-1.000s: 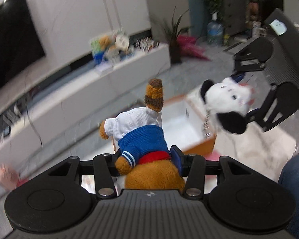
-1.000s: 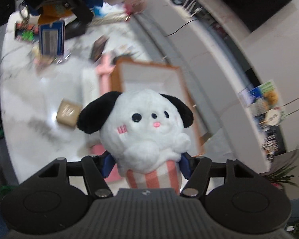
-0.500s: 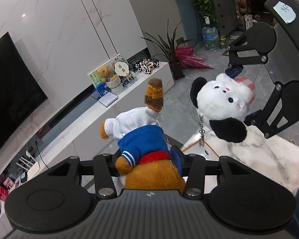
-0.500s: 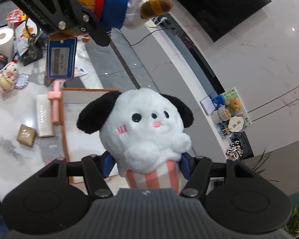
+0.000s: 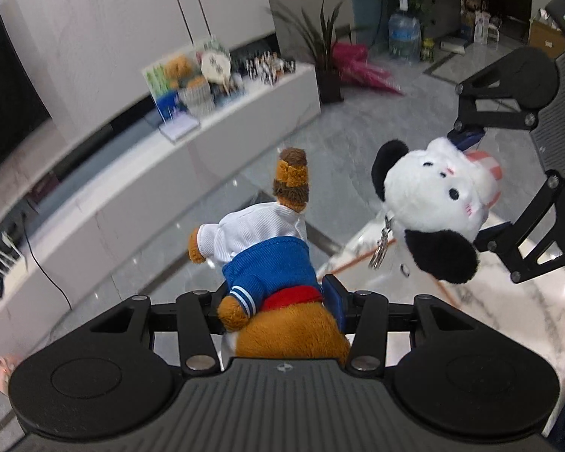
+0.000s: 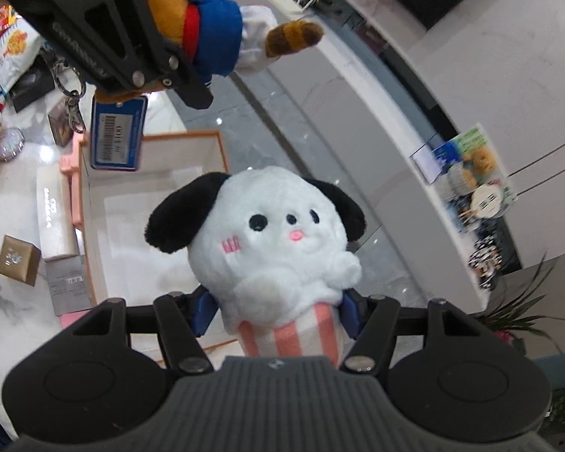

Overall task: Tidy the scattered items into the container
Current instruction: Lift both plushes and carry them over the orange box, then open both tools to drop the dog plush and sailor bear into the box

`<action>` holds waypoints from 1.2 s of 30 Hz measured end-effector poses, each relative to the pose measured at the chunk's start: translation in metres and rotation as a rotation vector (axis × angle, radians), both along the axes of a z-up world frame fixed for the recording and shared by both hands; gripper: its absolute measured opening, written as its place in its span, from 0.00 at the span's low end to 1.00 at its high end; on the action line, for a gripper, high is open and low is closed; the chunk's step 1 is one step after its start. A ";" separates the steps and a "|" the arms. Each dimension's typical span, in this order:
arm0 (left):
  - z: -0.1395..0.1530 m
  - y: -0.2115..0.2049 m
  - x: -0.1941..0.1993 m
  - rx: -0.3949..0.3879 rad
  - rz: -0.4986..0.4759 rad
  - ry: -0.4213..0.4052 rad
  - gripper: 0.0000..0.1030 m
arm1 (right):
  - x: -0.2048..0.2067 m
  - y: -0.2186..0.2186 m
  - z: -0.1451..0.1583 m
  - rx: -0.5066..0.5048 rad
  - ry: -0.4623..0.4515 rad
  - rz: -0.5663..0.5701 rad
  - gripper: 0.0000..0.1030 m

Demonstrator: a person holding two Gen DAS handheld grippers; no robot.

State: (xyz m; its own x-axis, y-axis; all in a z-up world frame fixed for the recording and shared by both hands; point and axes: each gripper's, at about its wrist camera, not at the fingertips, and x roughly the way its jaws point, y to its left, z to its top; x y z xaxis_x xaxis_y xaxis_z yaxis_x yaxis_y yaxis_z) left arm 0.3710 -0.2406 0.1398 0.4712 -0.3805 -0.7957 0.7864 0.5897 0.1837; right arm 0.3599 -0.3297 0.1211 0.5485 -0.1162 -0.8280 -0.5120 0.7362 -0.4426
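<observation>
Bear plush (image 5: 267,263), brown, in white-and-blue jacket, clamped at the lower body between the blue pads of the left gripper (image 5: 278,301); jaws narrowed onto the plush, head pointing away from the camera. In the right wrist view, same bear (image 6: 214,19) and left gripper (image 6: 192,71) at upper left, with a blue barcode tag (image 6: 118,132) and a key ring (image 6: 71,94) hanging below them. Dog plush (image 6: 278,241), white with black ears and pink-striped base, pinched at the base by the right gripper (image 6: 278,316), jaws closed against both sides; seen again in the left wrist view (image 5: 433,203), metal clip (image 5: 380,248) dangling beneath, right gripper (image 5: 482,184) behind it. Both plushes held in the air, well apart from each other, above the white marble table (image 6: 11,301). Container (image 6: 90,263), a white box with wooden rim, open on the table directly below the dog plush. Beside the container: white case (image 6: 54,218), gold box (image 6: 19,260), grey card (image 6: 69,286).
</observation>
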 end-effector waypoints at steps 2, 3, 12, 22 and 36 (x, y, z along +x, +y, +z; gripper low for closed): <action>-0.020 0.001 0.013 0.001 0.011 0.032 0.53 | 0.009 -0.003 -0.017 0.010 0.020 -0.008 0.64; -0.031 0.002 0.020 0.000 0.021 0.048 0.53 | 0.014 -0.004 -0.026 0.019 0.029 -0.014 0.64; -0.111 -0.001 0.050 0.051 0.047 0.149 0.53 | 0.049 -0.003 -0.099 0.081 0.094 -0.027 0.64; -0.170 -0.015 0.060 0.144 0.040 0.200 0.53 | 0.071 0.010 -0.171 0.079 0.184 -0.013 0.64; -0.217 -0.028 0.064 0.275 0.028 0.205 0.53 | 0.101 0.019 -0.225 0.087 0.228 -0.036 0.64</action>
State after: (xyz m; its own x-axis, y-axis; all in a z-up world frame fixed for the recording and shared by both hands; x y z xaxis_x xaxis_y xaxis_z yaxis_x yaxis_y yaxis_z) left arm 0.4351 -0.2686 -0.0774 0.2978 -0.1275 -0.9461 0.8074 0.5624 0.1783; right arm 0.4606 -0.3110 -0.1038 0.3430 -0.0549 -0.9377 -0.5640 0.7862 -0.2523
